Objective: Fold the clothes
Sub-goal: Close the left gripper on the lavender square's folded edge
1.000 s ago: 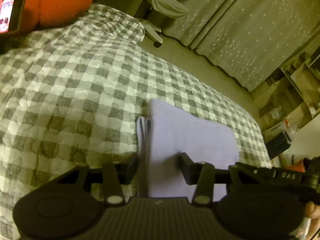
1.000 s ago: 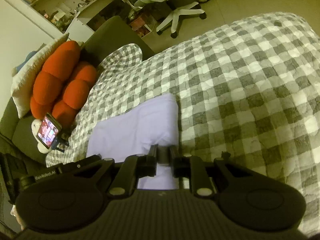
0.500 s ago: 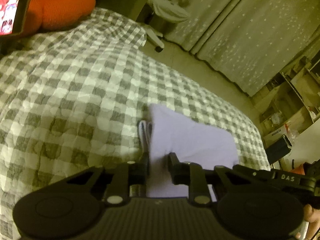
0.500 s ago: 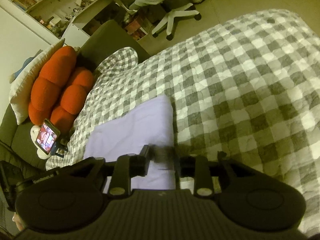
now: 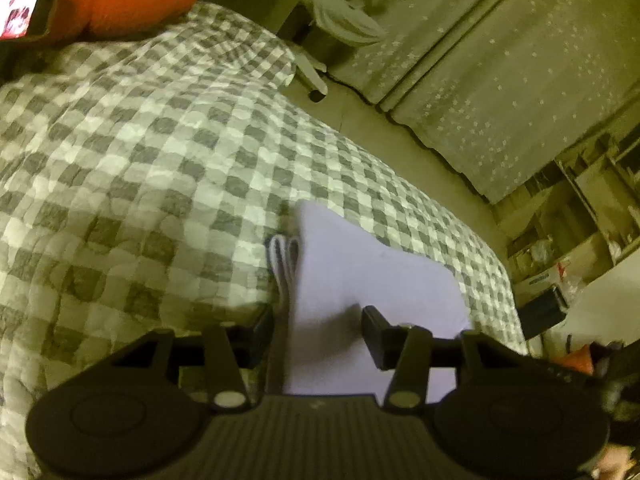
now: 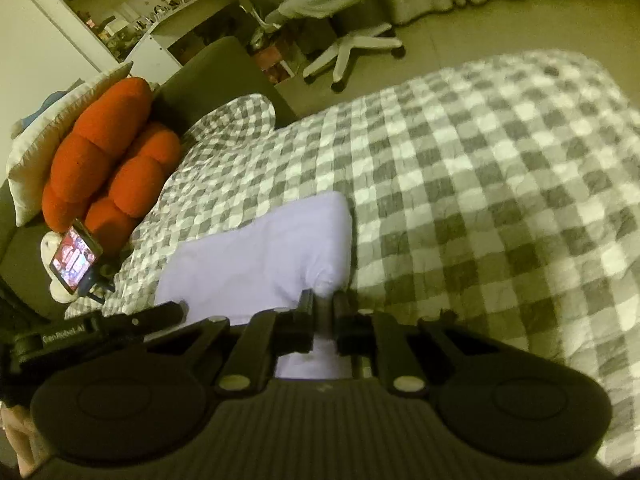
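A folded lilac garment [image 5: 360, 272] lies flat on the grey-and-white checked bedspread [image 5: 140, 168], its stacked fold edges showing on its left side. My left gripper [image 5: 318, 324] straddles the garment's near left edge. Its jaws are opening, the cloth lies between them, and the pads stand clear of it. In the right wrist view the same garment [image 6: 260, 256] runs away to the left. My right gripper [image 6: 323, 308] is closing, its pads pinching a raised bump of cloth at the near right corner.
An orange cushion [image 6: 108, 152] and a lit phone [image 6: 74, 260] sit at the head of the bed. A white swivel chair [image 6: 348, 48] stands on the floor beyond the bed edge. Curtains [image 5: 500, 60] and cluttered shelves [image 5: 580, 216] line the far side.
The left jaws narrowed on the garment's edge, then spread wide again. The right jaws widened a little, then closed on the near right corner. Neither hand has shifted much.
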`<state>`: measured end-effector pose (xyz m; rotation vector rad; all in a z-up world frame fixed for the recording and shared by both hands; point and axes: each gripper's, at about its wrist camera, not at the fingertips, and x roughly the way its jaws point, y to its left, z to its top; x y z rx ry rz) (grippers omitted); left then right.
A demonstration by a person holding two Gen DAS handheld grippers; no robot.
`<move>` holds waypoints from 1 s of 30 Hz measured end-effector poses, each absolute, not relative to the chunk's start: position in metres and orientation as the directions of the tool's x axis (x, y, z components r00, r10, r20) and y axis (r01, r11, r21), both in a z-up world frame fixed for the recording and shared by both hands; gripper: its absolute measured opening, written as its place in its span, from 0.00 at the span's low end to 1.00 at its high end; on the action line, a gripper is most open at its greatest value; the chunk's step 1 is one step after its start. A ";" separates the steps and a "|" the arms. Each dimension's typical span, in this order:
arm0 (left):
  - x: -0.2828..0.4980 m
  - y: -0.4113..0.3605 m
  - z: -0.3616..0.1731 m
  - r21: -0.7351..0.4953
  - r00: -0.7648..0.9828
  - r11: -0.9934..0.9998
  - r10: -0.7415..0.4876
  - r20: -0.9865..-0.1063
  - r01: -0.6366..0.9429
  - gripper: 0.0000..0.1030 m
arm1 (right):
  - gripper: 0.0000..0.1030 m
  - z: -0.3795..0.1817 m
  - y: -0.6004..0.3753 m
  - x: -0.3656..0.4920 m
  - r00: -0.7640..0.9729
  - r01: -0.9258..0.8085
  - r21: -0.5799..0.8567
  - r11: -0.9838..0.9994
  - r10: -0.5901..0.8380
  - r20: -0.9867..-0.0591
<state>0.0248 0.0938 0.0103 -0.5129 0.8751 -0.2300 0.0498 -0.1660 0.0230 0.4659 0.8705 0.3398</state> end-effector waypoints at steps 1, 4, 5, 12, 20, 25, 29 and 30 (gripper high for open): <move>0.024 0.091 0.010 -0.507 0.629 0.862 -0.388 -0.673 -0.011 0.44 | 0.10 0.026 -0.166 0.048 0.613 -0.100 0.517 0.850 0.462 -0.641; 0.023 0.087 0.008 -0.508 0.632 0.862 -0.386 -0.672 -0.014 0.34 | 0.10 0.030 -0.166 0.045 0.629 -0.117 0.502 0.857 0.455 -0.630; 0.022 0.085 0.008 -0.506 0.633 0.863 -0.388 -0.670 -0.006 0.33 | 0.11 0.030 -0.165 0.045 0.629 -0.122 0.492 0.862 0.451 -0.634; 0.029 0.089 0.009 -0.525 0.632 0.851 -0.397 -0.666 -0.017 0.33 | 0.21 0.012 -0.180 0.057 0.584 -0.047 0.598 0.800 0.508 -0.633; 0.025 0.083 0.013 -0.479 0.652 0.878 -0.354 -0.671 -0.017 0.26 | 0.12 0.022 -0.166 0.050 0.602 -0.104 0.523 0.846 0.472 -0.644; 0.022 0.080 0.019 -0.457 0.665 0.890 -0.333 -0.668 -0.013 0.20 | 0.12 0.029 -0.155 0.044 0.645 -0.134 0.454 0.881 0.425 -0.635; 0.019 0.078 0.023 -0.442 0.676 0.897 -0.317 -0.666 -0.015 0.17 | 0.11 0.032 -0.151 0.041 0.663 -0.143 0.423 0.895 0.404 -0.631; 0.018 0.077 0.025 -0.439 0.679 0.899 -0.314 -0.663 -0.013 0.16 | 0.11 0.033 -0.149 0.040 0.666 -0.146 0.414 0.899 0.398 -0.631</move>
